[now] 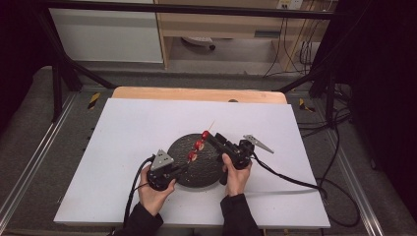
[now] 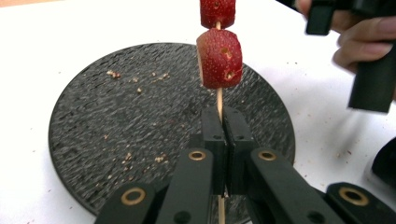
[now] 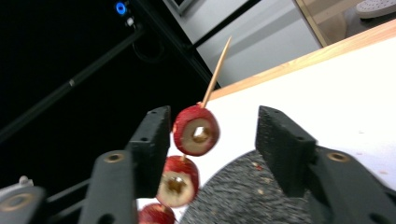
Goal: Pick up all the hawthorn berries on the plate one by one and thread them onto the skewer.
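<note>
A wooden skewer [image 1: 210, 125] carrying three red strawberry pieces [image 1: 198, 144] slants up over a round black plate [image 1: 204, 171]. My left gripper [image 2: 223, 116] is shut on the skewer's bare lower end [image 2: 219, 99], just below the lowest piece [image 2: 219, 58]. My right gripper [image 3: 215, 125] stands open with the top strawberry piece [image 3: 196, 130] between its jaws. That piece is close to the left jaw and well apart from the right one. Below it are the second piece [image 3: 177, 183] and the third [image 3: 156, 215]. The pointed tip [image 3: 218, 67] sticks out above.
The plate [image 2: 140, 126] carries small crumbs and rests on a white board [image 1: 128, 132] over a wooden table [image 1: 196, 93]. Cables trail off toward the bottom left and right. The person's right hand [image 2: 359, 44] is close by at the upper right of the left gripper view.
</note>
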`<state>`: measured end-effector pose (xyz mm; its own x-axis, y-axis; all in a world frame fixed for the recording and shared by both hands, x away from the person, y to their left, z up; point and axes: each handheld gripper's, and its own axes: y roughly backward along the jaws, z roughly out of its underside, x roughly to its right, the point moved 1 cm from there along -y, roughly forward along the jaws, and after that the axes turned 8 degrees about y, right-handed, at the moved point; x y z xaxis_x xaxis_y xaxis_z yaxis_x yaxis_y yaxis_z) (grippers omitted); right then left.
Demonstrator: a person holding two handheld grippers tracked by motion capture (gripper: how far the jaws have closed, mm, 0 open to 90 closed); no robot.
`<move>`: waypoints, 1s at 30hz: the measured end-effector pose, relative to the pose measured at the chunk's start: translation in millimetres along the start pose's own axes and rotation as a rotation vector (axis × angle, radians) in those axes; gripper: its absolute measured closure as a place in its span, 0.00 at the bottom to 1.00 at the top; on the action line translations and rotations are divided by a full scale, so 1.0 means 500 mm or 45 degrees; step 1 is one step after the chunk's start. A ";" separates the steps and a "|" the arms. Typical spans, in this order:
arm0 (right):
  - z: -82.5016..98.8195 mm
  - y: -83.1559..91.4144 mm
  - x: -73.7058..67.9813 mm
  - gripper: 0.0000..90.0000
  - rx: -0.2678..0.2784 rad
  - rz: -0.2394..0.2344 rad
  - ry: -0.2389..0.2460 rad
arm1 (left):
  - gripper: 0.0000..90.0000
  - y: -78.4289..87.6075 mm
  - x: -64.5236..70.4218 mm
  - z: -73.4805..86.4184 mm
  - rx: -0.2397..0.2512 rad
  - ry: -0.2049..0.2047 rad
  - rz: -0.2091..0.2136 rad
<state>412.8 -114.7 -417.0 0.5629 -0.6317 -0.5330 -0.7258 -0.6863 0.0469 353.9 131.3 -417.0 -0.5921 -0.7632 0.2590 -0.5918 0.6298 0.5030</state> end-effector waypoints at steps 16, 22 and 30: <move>-0.024 0.061 0.048 0.06 -0.410 0.046 0.329 | 0.98 0.023 -0.025 0.008 -0.052 -0.014 0.005; -0.015 0.084 0.063 0.01 -0.576 0.047 0.463 | 0.98 0.033 -0.032 0.005 -0.071 -0.022 -0.003; 0.004 0.134 0.096 0.01 -0.665 0.068 0.566 | 0.98 0.038 -0.041 -0.015 -0.118 -0.057 -0.014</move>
<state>390.3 -190.4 -441.4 0.7212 -0.6811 -0.1266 -0.5344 -0.6633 0.5239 358.7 158.1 -406.8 -0.6112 -0.7613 0.2167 -0.5462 0.6038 0.5806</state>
